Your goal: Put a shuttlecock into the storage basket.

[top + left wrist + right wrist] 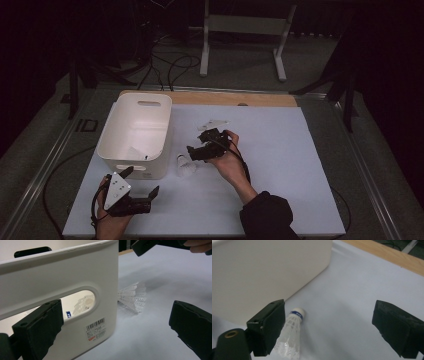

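white stand (245, 30); floor cables (170, 65)

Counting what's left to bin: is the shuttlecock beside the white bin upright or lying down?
Lying down. The shuttlecock rests on its side on the table, cork toward the bin.

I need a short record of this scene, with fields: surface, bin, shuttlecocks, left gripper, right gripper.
surface: white sheet on a table
bin: white bin, upright, at the sheet's left
shuttlecocks: shuttlecock lying on the sheet right of the bin; second shuttlecock inside the bin, seen through its handle slot
left gripper: left gripper, open, holding nothing, near the bin's front wall
right gripper: right gripper, open, holding nothing, over the shuttlecock on the sheet
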`<act>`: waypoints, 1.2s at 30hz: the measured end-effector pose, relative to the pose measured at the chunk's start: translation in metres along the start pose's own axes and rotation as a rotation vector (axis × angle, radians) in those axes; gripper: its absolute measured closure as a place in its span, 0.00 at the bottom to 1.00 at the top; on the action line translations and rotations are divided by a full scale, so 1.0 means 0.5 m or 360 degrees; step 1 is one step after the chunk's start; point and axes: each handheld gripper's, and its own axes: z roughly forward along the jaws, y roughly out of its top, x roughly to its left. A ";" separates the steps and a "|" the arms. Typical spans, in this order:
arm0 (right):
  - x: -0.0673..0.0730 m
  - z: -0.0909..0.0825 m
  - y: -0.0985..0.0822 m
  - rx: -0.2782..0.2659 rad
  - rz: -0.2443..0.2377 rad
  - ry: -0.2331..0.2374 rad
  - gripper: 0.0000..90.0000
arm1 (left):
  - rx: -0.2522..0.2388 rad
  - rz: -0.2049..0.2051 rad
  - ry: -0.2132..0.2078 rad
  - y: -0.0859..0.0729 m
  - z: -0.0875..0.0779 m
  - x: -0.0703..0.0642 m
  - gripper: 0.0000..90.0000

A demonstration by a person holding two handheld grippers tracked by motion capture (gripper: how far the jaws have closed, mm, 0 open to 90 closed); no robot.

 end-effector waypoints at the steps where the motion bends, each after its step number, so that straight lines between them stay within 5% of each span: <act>1: 0.000 0.000 0.000 0.0000 0.0000 0.0000 0.13 | 0.0000 0.0000 0.0000 0.000 0.000 0.000 0.00; 36: 0.030 0.024 -0.062 0.0188 -0.0140 0.0056 0.15 | 0.0001 -0.0003 -0.0002 0.000 0.001 -0.001 0.00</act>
